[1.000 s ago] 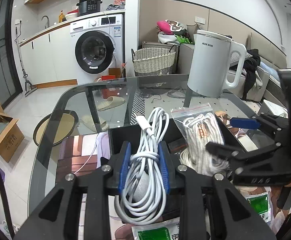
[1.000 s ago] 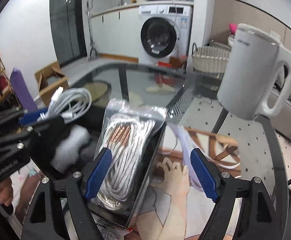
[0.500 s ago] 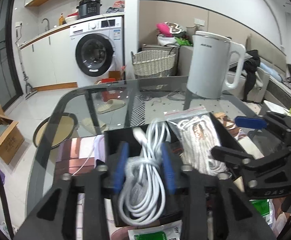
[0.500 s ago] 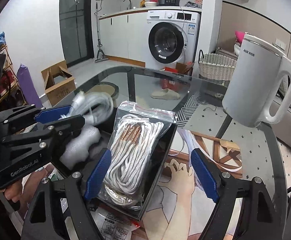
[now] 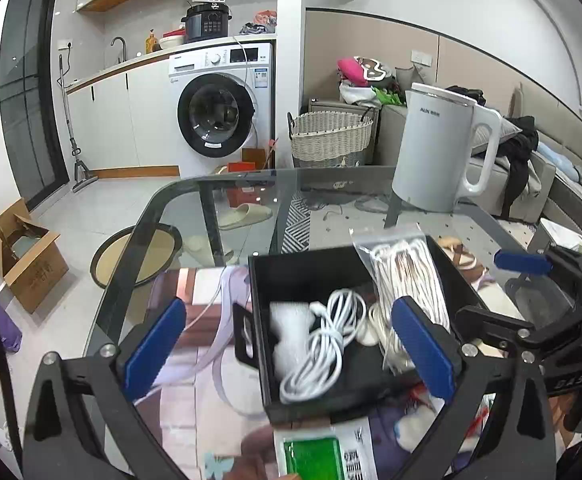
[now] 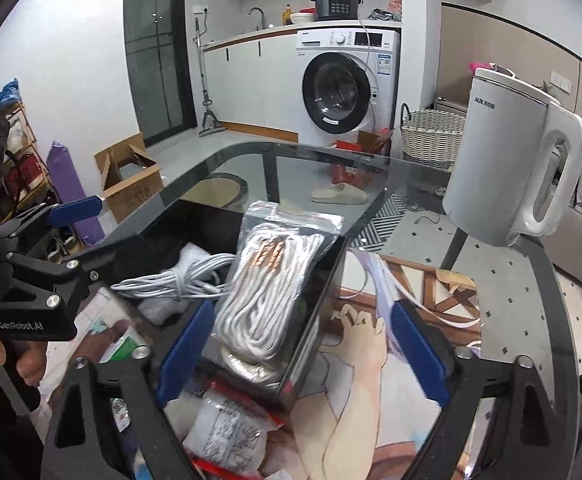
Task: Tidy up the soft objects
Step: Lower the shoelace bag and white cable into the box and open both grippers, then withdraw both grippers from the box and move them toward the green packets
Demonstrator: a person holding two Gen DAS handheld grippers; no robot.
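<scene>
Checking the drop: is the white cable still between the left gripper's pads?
No: the white cable lies coiled in the black box, clear of the opening left gripper.

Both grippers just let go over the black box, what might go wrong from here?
1. The bagged rope leans on the black box's wall, its top poking over the rim; it may tip out.
2. The left gripper, jaws opening, straddles the box; pulling back could snag the white cable.
3. The right gripper, also opening, could nudge the bag.

Right gripper [image 6: 303,354], jaws opening, straddles the bagged rope [image 6: 269,280] leaning in the black box [image 6: 323,280].
</scene>
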